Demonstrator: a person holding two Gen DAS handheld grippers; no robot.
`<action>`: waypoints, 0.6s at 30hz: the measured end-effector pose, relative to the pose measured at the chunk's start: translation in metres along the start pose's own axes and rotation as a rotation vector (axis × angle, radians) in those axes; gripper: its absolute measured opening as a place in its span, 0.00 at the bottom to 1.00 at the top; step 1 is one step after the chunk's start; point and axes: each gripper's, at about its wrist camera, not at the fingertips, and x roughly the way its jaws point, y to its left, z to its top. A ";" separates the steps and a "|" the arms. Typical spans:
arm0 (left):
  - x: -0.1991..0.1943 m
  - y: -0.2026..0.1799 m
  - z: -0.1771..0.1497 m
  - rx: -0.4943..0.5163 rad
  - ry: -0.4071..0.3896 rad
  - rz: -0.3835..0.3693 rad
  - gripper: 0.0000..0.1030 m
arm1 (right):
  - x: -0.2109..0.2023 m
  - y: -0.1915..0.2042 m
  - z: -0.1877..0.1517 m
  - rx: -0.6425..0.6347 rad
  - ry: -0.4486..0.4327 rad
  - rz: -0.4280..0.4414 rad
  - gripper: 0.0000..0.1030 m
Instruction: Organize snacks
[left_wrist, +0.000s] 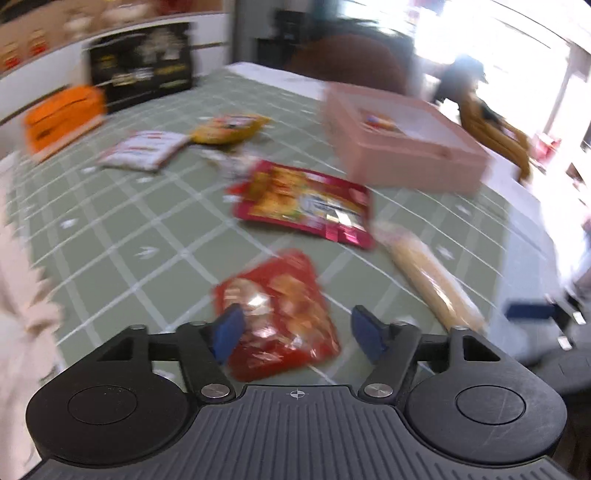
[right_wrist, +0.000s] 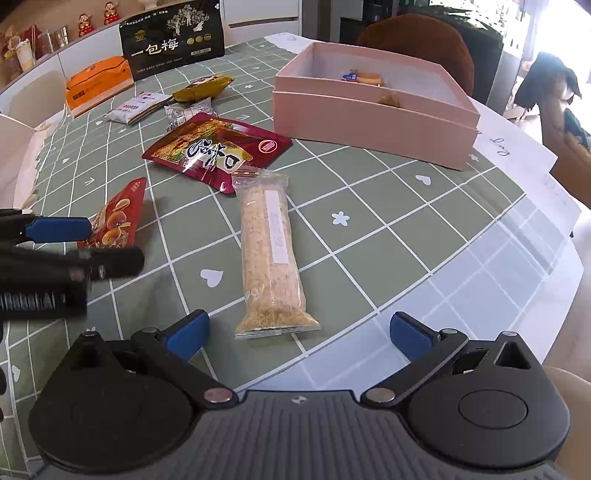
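Note:
My left gripper (left_wrist: 297, 332) is open and empty, with a small red snack packet (left_wrist: 279, 321) lying between its blue pads on the table; that packet shows at the left of the right wrist view (right_wrist: 118, 214). My right gripper (right_wrist: 299, 332) is open and empty, just short of a long clear packet of tan crumbly snack (right_wrist: 269, 254), which also shows in the left wrist view (left_wrist: 432, 277). A dark red pouch (right_wrist: 214, 147) (left_wrist: 306, 201) lies beyond. The pink open box (right_wrist: 373, 107) (left_wrist: 399, 147) holds a few snacks.
Farther back lie a white packet (right_wrist: 138, 107), a yellow packet (right_wrist: 203, 88), a clear wrapped snack (right_wrist: 188, 110), an orange box (right_wrist: 98, 83) and a black upright bag (right_wrist: 173, 37). The green checked tablecloth (right_wrist: 369, 206) ends at the table edge on the right. A brown chair (right_wrist: 417, 37) stands behind the box.

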 end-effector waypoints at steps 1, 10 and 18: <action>-0.001 0.002 0.001 -0.019 -0.002 0.044 0.67 | 0.000 0.000 0.000 -0.001 0.002 0.002 1.00; 0.026 0.012 0.012 -0.099 0.068 0.039 0.81 | -0.002 0.001 -0.003 0.006 -0.010 -0.005 1.00; 0.026 0.007 0.008 -0.027 0.046 -0.016 0.75 | 0.001 0.000 0.003 -0.004 0.030 0.004 1.00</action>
